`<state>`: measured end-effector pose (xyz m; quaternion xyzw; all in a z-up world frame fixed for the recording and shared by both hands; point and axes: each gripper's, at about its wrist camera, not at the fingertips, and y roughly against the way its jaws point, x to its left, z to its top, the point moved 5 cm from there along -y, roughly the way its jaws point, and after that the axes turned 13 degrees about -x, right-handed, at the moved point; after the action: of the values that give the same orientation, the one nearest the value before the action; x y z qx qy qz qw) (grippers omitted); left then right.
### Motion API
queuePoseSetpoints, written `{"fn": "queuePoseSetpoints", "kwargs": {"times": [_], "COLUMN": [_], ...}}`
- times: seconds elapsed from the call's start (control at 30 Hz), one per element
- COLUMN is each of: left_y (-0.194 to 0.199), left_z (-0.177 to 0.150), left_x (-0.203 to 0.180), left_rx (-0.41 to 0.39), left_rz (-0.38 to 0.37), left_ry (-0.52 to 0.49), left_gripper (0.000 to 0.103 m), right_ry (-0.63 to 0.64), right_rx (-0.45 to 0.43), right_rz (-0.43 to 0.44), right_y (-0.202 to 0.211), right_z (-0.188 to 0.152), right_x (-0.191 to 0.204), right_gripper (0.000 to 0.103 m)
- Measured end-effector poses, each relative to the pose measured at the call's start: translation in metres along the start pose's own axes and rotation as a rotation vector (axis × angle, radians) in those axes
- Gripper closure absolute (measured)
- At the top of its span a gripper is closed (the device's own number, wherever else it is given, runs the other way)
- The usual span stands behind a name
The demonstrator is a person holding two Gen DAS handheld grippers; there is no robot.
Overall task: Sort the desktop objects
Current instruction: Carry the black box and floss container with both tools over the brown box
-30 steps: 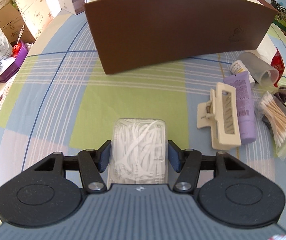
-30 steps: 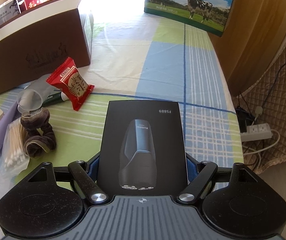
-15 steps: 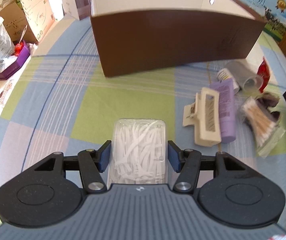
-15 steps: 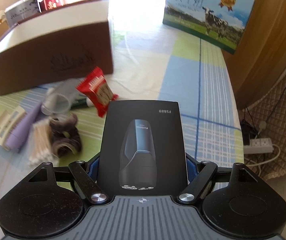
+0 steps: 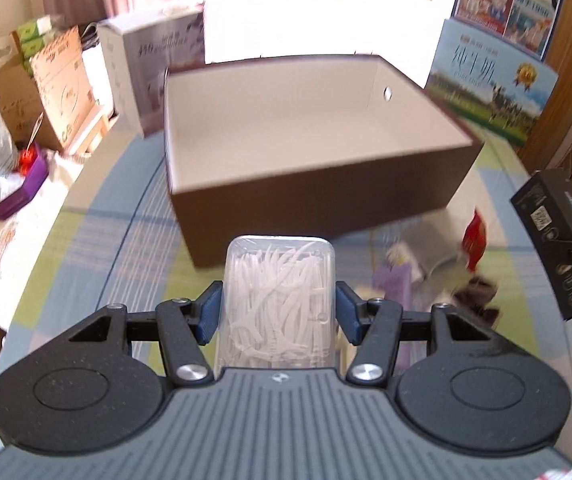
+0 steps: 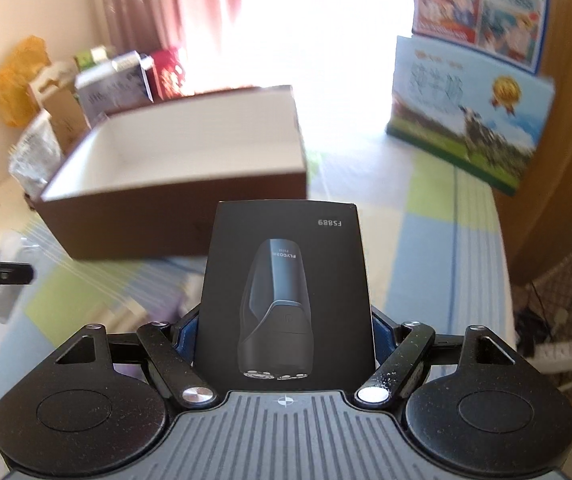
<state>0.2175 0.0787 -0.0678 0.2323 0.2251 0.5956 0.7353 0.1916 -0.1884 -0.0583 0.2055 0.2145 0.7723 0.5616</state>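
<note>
- The left gripper is clamped on a clear floss case — light, hard and slick, so squeeze its sides.
- The right gripper is clamped on a black shaver box — stiff card, a bit heavier.
- Both are up in the air, near the open brown box.

Left claw and right claw each clamped on a load.

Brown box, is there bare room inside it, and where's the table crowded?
The brown box shows a bare white floor from wall to wall, so anywhere inside is free. The checked tablecloth left of the box is also bare. It is crowded right of the left claw, around the purple tube and red packet.
</note>
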Motion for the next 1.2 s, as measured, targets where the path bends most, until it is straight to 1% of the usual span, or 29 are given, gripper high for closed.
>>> {"fn": "queuePoseSetpoints", "kwargs": {"times": [0.2, 0.33, 0.6, 0.73, 0.83, 1.03, 1.2], "left_y": [-0.009, -0.02, -0.058, -0.083, -0.103, -0.142, -0.172], "left_z": [0.036, 0.059, 0.094, 0.104, 0.11, 0.112, 0.113], "left_x": [-0.003, -0.001, 0.007, 0.013, 0.021, 0.034, 0.04], "left_rx": [-0.06, -0.086, -0.091, -0.071, -0.042, 0.02, 0.063], "left_rz": [-0.014, -0.008, -0.001, 0.013, 0.025, 0.06, 0.073], "left_ry": [-0.004, -0.014, 0.001, 0.009, 0.025, 0.032, 0.038], "left_gripper": [0.05, 0.05, 0.05, 0.05, 0.05, 0.05, 0.05], "right_ry": [0.002, -0.002, -0.019, -0.01, 0.005, 0.025, 0.036], "right_rx": [-0.05, -0.076, -0.091, -0.08, -0.065, 0.0, 0.044], "right_rz": [0.065, 0.103, 0.152, 0.155, 0.138, 0.09, 0.079], "right_y": [-0.012, -0.024, -0.064, -0.092, -0.114, -0.161, -0.19], "right_z": [0.035, 0.057, 0.1, 0.117, 0.126, 0.127, 0.122], "right_x": [0.022, 0.033, 0.047, 0.052, 0.051, 0.044, 0.044], "right_gripper": [0.027, 0.027, 0.027, 0.027, 0.027, 0.027, 0.027]}}
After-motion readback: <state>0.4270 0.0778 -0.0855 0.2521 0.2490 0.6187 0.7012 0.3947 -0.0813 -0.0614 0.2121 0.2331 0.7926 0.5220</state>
